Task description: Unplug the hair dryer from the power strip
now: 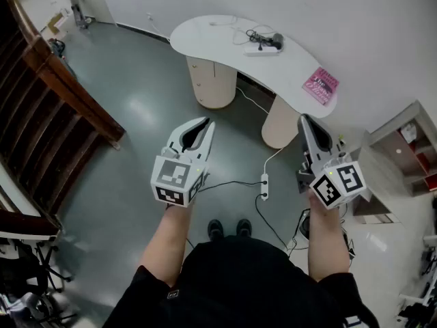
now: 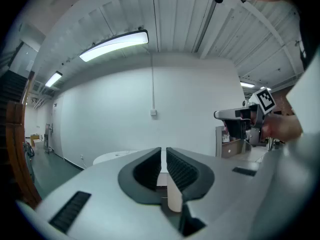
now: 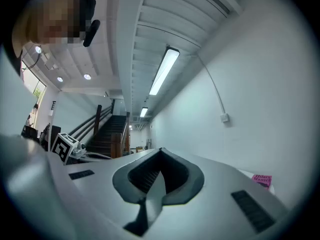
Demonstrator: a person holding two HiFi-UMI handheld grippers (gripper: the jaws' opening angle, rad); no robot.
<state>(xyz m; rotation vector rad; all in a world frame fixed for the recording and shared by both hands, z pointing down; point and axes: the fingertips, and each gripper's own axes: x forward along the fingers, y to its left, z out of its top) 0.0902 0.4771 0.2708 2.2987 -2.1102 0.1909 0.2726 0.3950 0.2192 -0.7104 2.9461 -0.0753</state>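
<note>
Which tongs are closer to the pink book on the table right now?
Right. The right tongs are held short of the pink book, almost in line with it, at the right end of the table; the left tongs are well off to its left.

The left gripper and the right gripper had smooth, matt shells of pale grey plastic. The pads lining the jaws were black, ribbed and dull, like rubber. Below the jaws, the floor was glossy grey-green and threw back lamp glare. Ahead of them, the table had a smooth white top. Left of the left jaws, the stair rail was brown wood.
</note>
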